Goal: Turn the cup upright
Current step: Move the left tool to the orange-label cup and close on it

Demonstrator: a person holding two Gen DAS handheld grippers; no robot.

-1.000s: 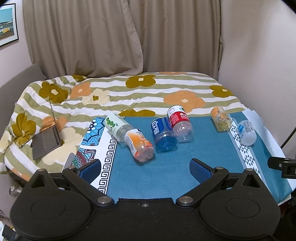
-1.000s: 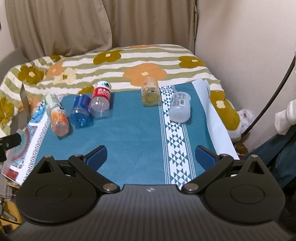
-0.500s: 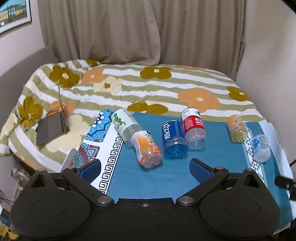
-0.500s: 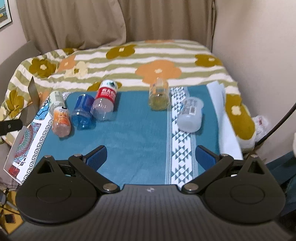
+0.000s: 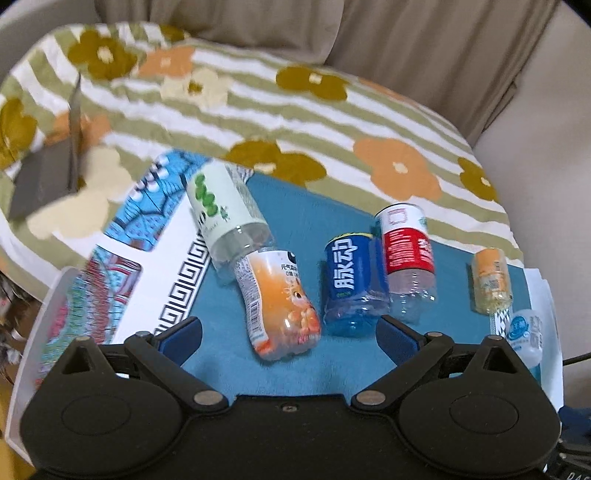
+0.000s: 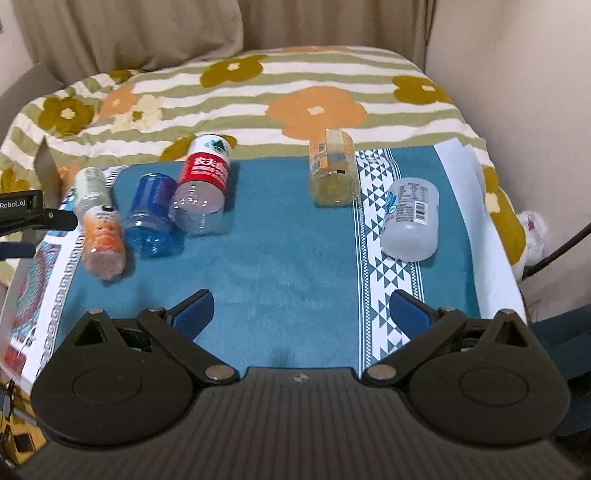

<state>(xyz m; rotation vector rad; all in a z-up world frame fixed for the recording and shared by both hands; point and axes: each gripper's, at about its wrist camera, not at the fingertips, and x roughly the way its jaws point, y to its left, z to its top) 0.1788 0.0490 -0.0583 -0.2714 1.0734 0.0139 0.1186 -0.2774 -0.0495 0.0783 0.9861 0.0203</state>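
Several cut-off bottle cups lie on their sides on a blue cloth [image 6: 280, 251]. From the left they are a green-label cup [image 5: 221, 218], an orange-label cup [image 5: 280, 306], a blue cup [image 5: 351, 284], a red-label cup [image 5: 406, 254], a small yellow cup [image 5: 491, 284] and a cloudy white cup [image 5: 526, 332]. My left gripper [image 5: 290, 334] is open, its pads flanking the base of the orange-label cup without touching it. My right gripper [image 6: 301, 308] is open over bare cloth, short of the yellow cup [image 6: 334, 170] and the white cup [image 6: 412, 218]. Both grippers hold nothing.
The cloth lies on a flowered striped quilt [image 6: 314, 85] over a bed. A half-open laptop [image 5: 48, 173] sits at the far left. Curtains [image 6: 147, 33] hang behind and a wall closes the right side. A dark cable [image 6: 554, 251] runs off the right edge.
My left gripper has dropped forward and tilted down, so the orange-label cup now sits between its pads. My right gripper has come slightly closer to the cloth. The cups lie as before.
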